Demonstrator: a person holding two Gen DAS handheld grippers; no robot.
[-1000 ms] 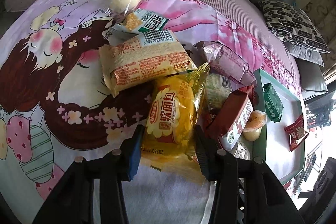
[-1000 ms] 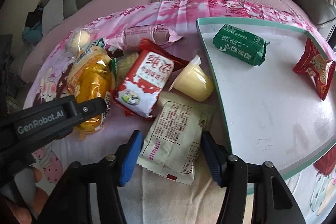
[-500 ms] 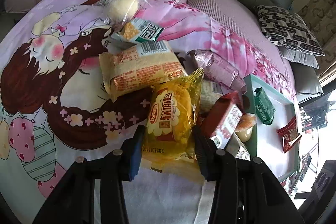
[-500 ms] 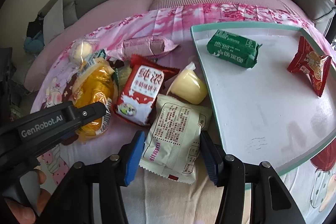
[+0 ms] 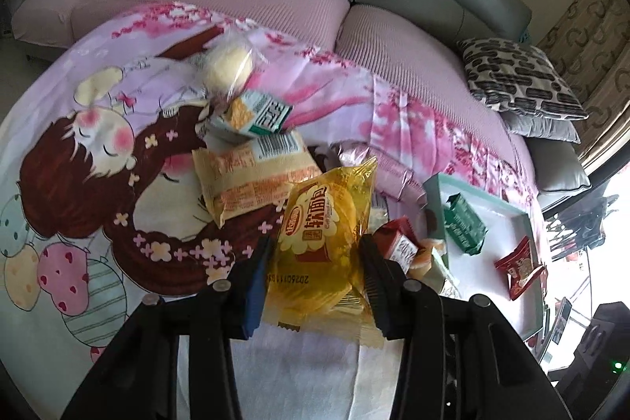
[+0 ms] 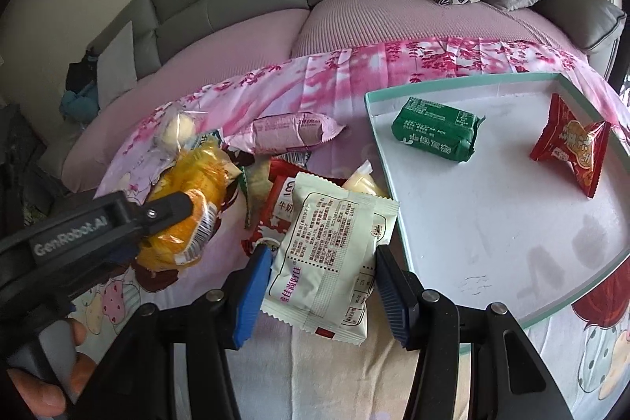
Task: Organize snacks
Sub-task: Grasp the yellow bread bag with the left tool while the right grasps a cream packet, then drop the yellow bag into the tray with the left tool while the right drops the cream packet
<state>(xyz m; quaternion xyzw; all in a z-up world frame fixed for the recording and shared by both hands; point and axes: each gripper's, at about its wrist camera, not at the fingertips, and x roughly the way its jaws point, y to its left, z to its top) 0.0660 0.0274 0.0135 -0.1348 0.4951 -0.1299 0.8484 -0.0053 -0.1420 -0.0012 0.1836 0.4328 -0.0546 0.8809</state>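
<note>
Leftward, left gripper clamped on yellow bun pack, raised over the snack pile on the sheet. Rightward, right gripper clenched on cream packet, just beside the tray holding green pack and red pack.

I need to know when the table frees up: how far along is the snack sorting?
Early on. Done: only the green packet and red packet lie in the white tray. In hand: the left gripper clamps a yellow bread bag, the right gripper a white packet. Left: the pink roll, jelly cup and others on the cloth.
</note>
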